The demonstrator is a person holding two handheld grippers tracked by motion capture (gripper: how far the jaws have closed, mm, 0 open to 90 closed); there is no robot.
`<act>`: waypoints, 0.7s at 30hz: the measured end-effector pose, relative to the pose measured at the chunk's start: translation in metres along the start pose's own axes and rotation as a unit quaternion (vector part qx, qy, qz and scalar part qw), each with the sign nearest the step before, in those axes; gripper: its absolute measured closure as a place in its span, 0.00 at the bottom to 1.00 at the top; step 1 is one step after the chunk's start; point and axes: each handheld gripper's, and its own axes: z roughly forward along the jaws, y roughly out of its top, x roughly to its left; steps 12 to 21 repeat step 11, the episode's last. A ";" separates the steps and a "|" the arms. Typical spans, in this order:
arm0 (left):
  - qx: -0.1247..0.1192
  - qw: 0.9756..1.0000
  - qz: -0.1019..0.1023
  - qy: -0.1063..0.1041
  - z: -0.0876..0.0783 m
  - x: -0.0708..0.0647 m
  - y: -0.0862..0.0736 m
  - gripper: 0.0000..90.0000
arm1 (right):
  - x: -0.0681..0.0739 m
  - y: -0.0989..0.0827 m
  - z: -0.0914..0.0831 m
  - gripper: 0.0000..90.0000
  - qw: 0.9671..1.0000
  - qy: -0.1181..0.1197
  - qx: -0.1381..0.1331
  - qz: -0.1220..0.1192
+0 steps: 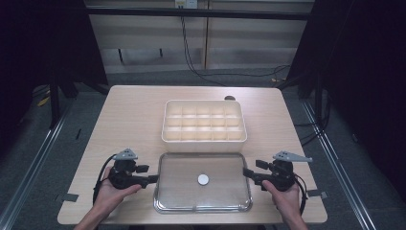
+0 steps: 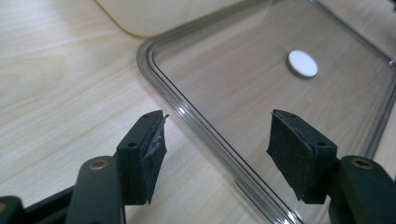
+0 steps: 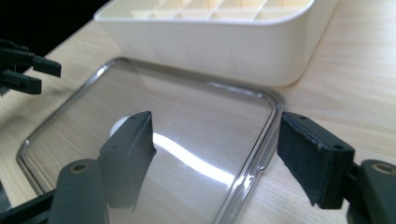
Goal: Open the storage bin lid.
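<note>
Two grippers, jaws apart, flank clear lid (image 1: 203,182) | left gripper (image 2: 217,140) | right gripper (image 3: 215,144) view: compartment box (image 3: 210,37) sidewall

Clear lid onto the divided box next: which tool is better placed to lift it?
Neither clearly. The left tool and right tool both sit open at opposite short edges of the clear lid, below the divided box. A two-handed lift looks likeliest.

Left gripper (image 2: 217,149) hovering open over the clear lid (image 2: 243,93)

Its jaws are straddling the lid's near rim above the wooden table (image 2: 60,84), the white disc (image 2: 302,63) lying beyond.
</note>
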 end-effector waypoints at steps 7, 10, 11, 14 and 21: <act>-0.024 0.999 -0.001 0.022 -0.018 0.002 -0.010 0.39 | 0.001 -0.004 -0.027 0.25 0.999 -0.007 -0.036 -0.005; -0.024 0.999 0.004 0.030 -0.021 0.002 -0.016 0.37 | -0.001 -0.010 -0.034 0.24 0.999 -0.027 -0.035 -0.019; -0.023 0.999 0.005 0.029 -0.021 0.003 -0.016 0.36 | -0.004 -0.013 -0.034 0.23 0.999 -0.032 -0.029 -0.017; -0.023 0.999 0.005 0.029 -0.021 0.003 -0.016 0.36 | -0.004 -0.013 -0.034 0.23 0.999 -0.032 -0.029 -0.017; -0.023 0.999 0.005 0.029 -0.021 0.003 -0.016 0.36 | -0.004 -0.013 -0.034 0.23 0.999 -0.032 -0.029 -0.017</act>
